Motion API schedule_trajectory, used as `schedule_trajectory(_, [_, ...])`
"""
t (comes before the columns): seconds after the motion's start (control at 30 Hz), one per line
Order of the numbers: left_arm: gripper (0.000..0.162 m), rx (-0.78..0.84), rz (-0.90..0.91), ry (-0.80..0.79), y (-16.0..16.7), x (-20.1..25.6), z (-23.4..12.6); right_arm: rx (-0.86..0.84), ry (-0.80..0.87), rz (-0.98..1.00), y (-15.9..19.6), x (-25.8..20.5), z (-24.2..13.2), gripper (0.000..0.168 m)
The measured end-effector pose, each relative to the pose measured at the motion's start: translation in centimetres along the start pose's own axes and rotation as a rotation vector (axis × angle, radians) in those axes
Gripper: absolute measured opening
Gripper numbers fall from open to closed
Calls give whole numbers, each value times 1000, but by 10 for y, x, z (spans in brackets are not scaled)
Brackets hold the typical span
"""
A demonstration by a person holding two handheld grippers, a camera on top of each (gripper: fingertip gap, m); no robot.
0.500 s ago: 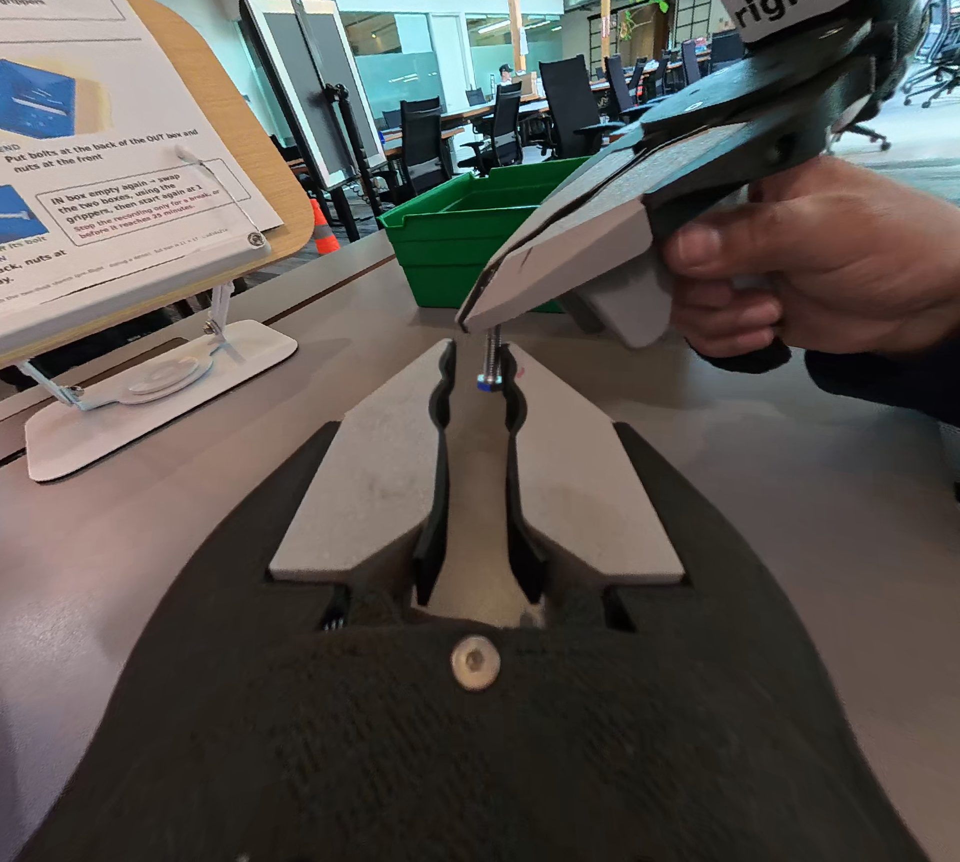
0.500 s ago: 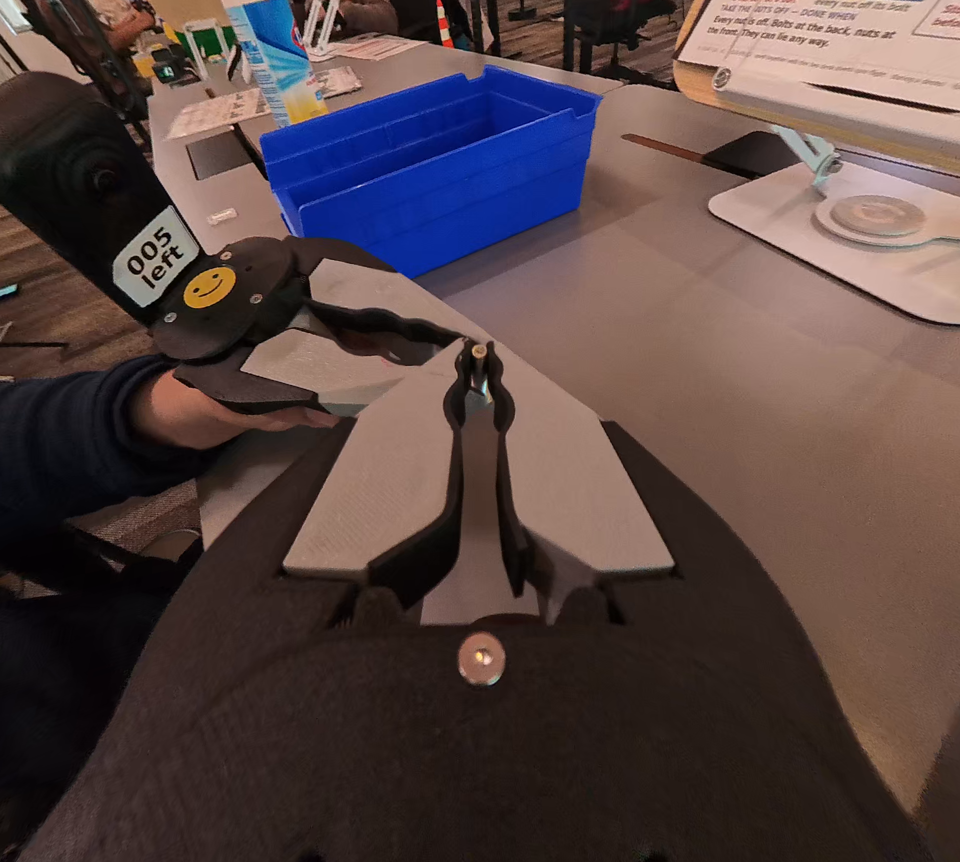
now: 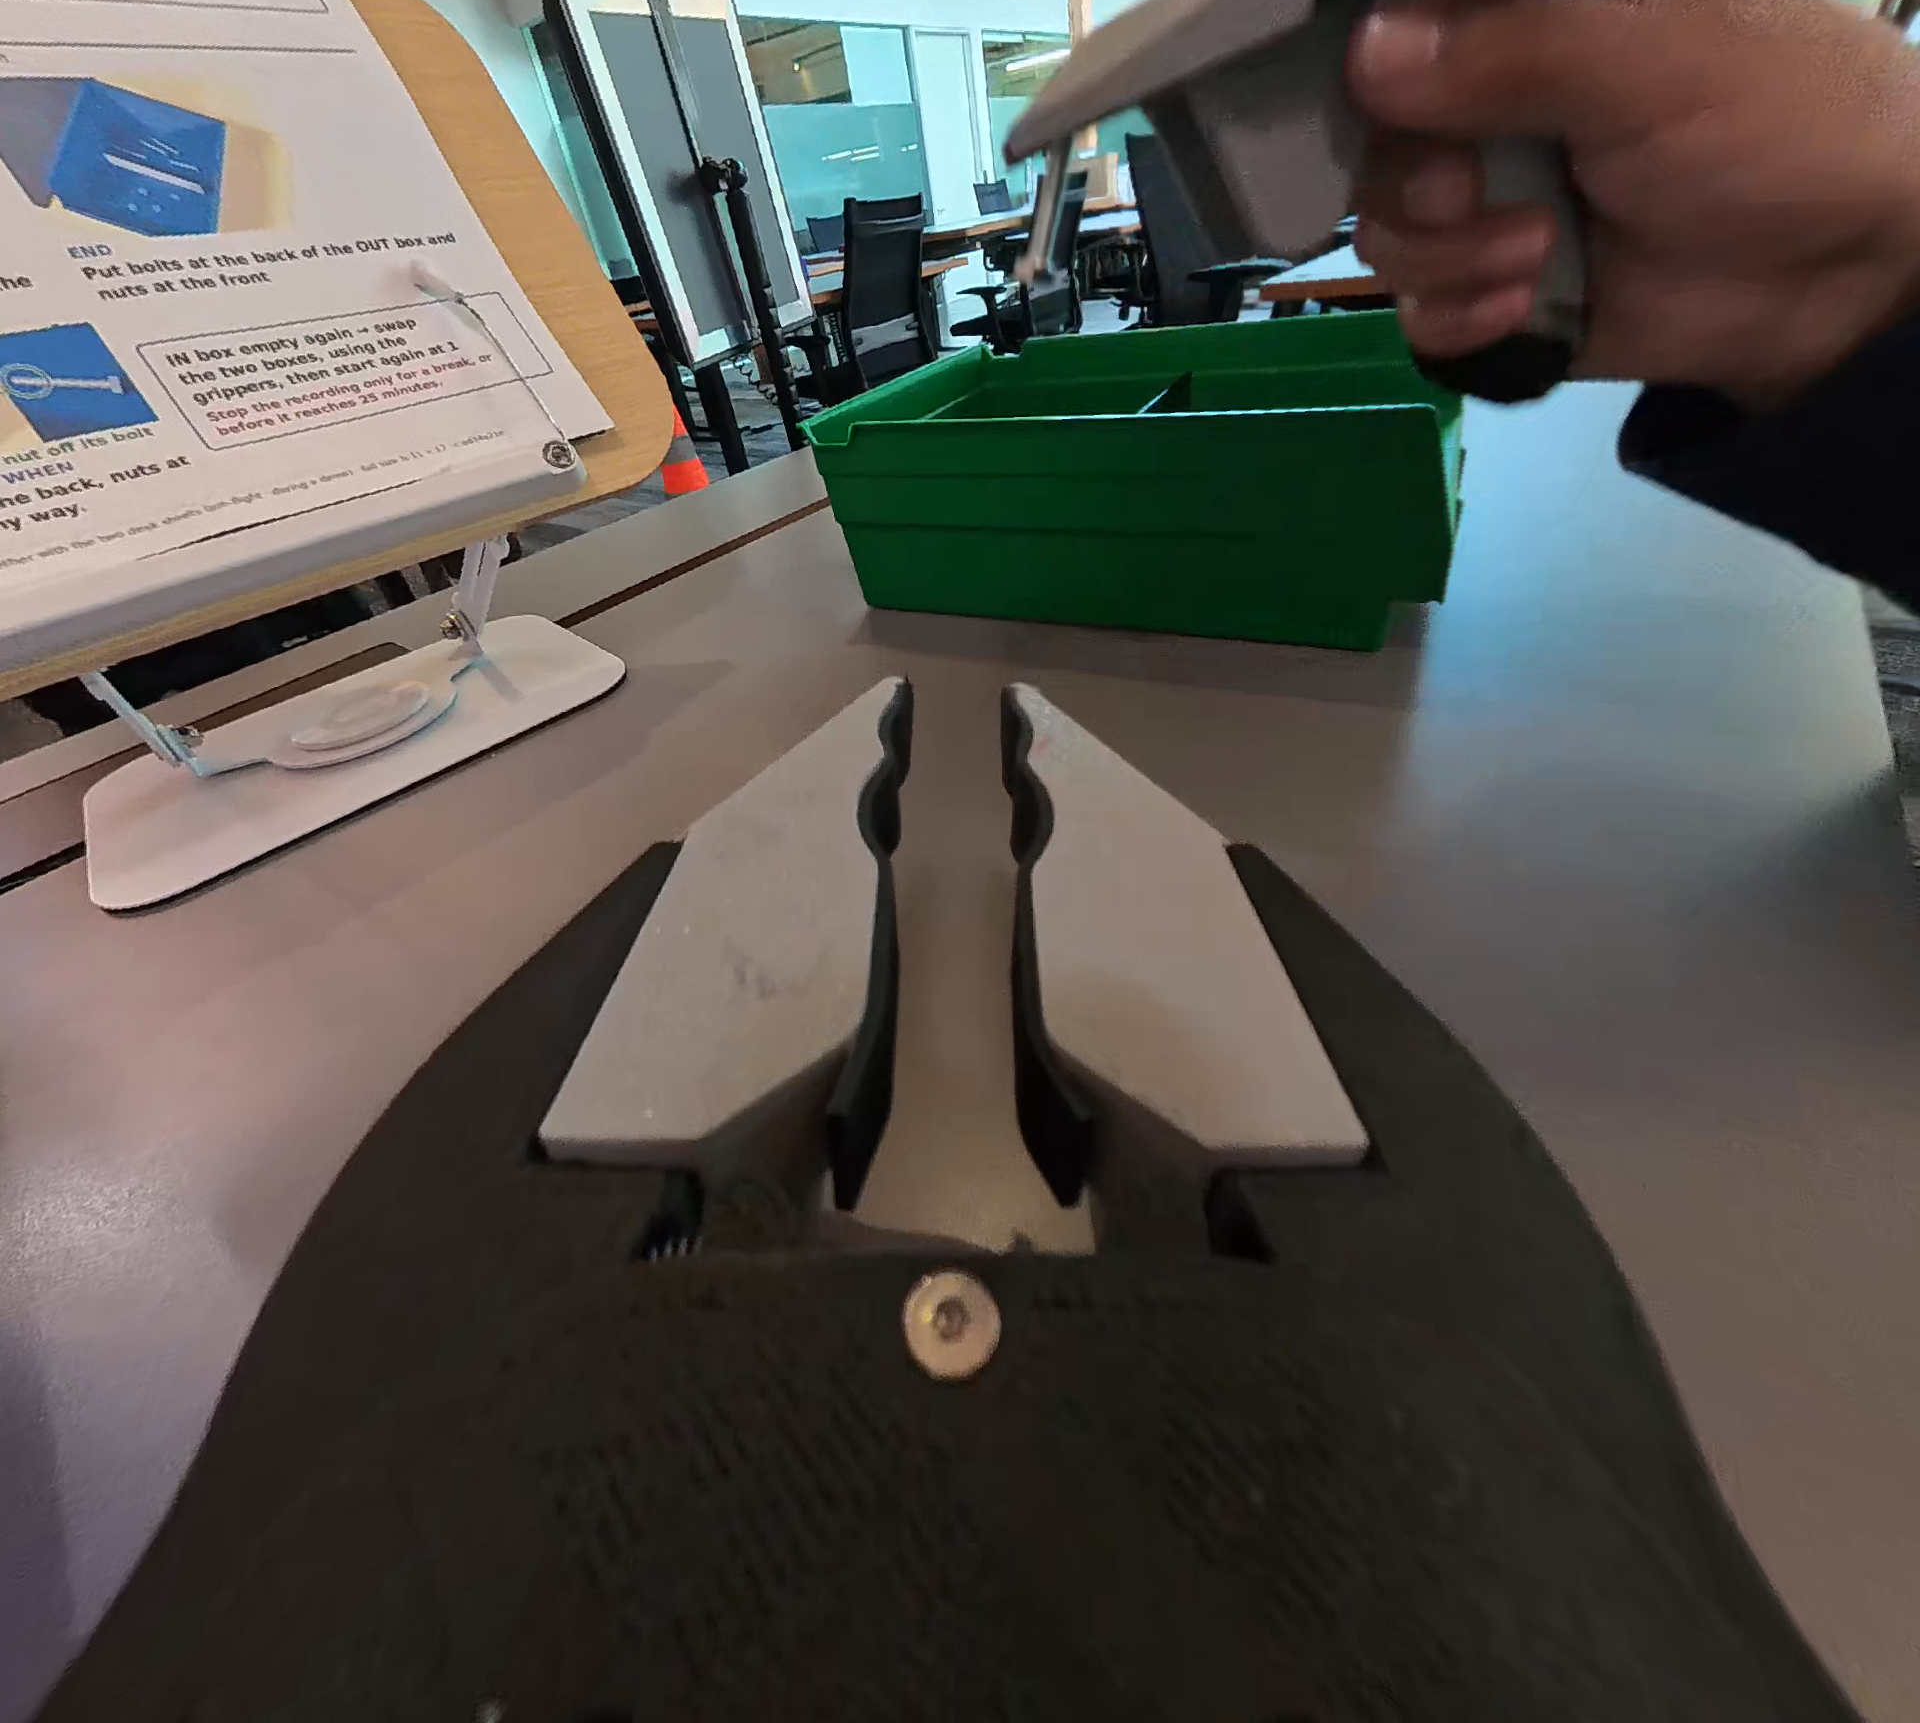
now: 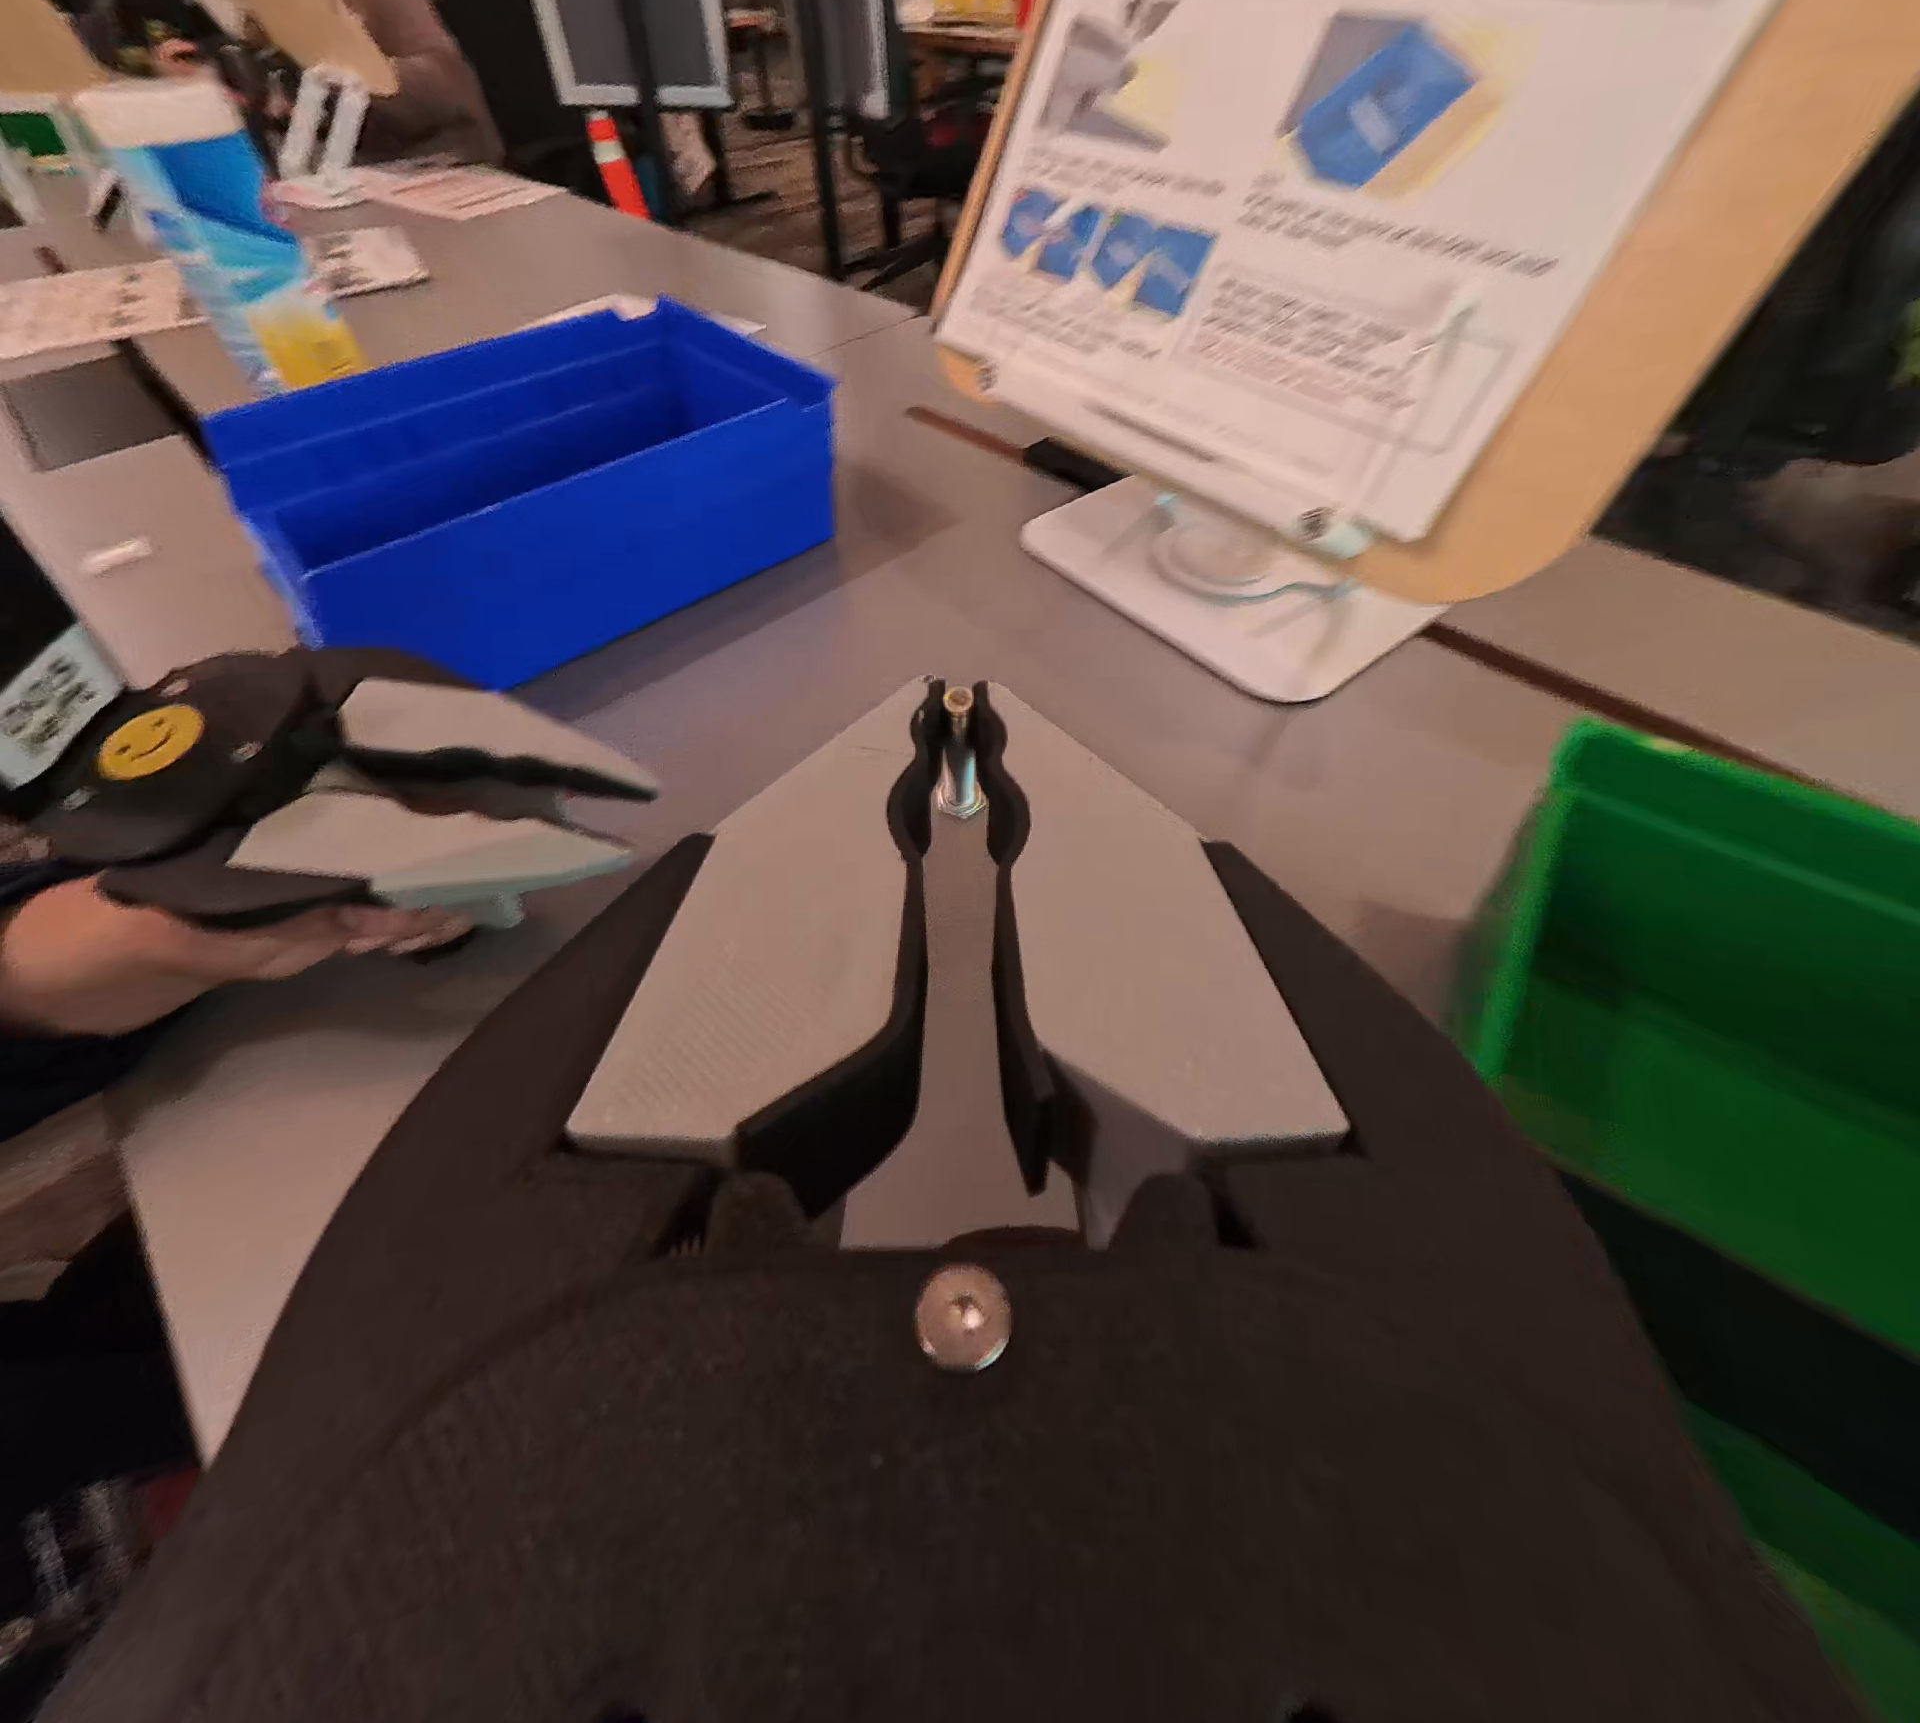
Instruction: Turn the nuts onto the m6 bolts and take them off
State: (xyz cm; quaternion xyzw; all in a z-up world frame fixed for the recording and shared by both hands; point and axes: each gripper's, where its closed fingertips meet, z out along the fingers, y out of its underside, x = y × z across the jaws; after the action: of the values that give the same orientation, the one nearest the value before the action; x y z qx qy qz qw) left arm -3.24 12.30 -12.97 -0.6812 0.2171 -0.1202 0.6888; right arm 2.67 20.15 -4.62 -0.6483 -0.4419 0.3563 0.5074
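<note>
My right gripper (image 4: 958, 717) is shut on a silver bolt (image 4: 956, 764) held at its fingertips. A wider silver piece sits on the bolt's near end; I cannot tell if it is the head or a nut. In the left wrist view the right gripper (image 3: 1023, 151) is raised at the upper right, blurred, and the bolt (image 3: 1044, 219) hangs down from its tip above the green bin (image 3: 1143, 520). My left gripper (image 3: 956, 707) is open and empty, low over the grey table (image 3: 1558, 842). It also shows in the right wrist view (image 4: 613, 826), left of the right gripper.
A blue bin (image 4: 540, 520) stands at the far left of the table, and the green bin (image 4: 1714, 998) at the right. An instruction board on a white stand (image 3: 343, 738) rises behind the work spot. A wipes canister (image 4: 208, 219) stands beyond the blue bin. About 12 cm separates my left fingertips from my right.
The right gripper has lifted the bolt up and away from between my left fingertips, toward the green bin. The left gripper has stayed open, low over the table.
</note>
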Motion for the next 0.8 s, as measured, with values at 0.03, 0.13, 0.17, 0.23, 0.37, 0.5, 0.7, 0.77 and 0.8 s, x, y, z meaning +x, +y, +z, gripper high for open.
schedule_trajectory(0.03, [15, -3, -1, 2, 1, 0, 0, 5, 38, -4, -9, 18, -5, 1])
schedule_trajectory(0.13, [13, -3, -7, 0, 1, 0, 0, -42, 159, 4, -23, 79, -13, 2])
schedule_trajectory(0.17, [13, -3, -9, -1, 1, -1, 0, -63, 201, 10, -22, 102, -14, 2])
schedule_trajectory(0.23, [12, -4, -14, -2, 1, -2, 1, -139, 273, 50, -9, 146, -13, 2])
schedule_trajectory(0.37, [11, -4, -14, -4, 1, -2, 0, -230, 348, 149, 24, 204, -10, 2])
schedule_trajectory(0.5, [11, -10, -11, 3, 2, -1, 2, -369, 384, 190, 61, 233, -6, 2])
schedule_trajectory(0.7, [11, -10, -25, 3, 2, -2, 1, -471, 436, 227, 96, 259, -6, 2])
schedule_trajectory(0.77, [11, -13, -30, 5, 3, -2, 1, -490, 447, 236, 103, 264, -7, 3])
schedule_trajectory(0.8, [11, -13, -31, 5, 3, -2, 1, -505, 449, 246, 108, 266, -8, 3])
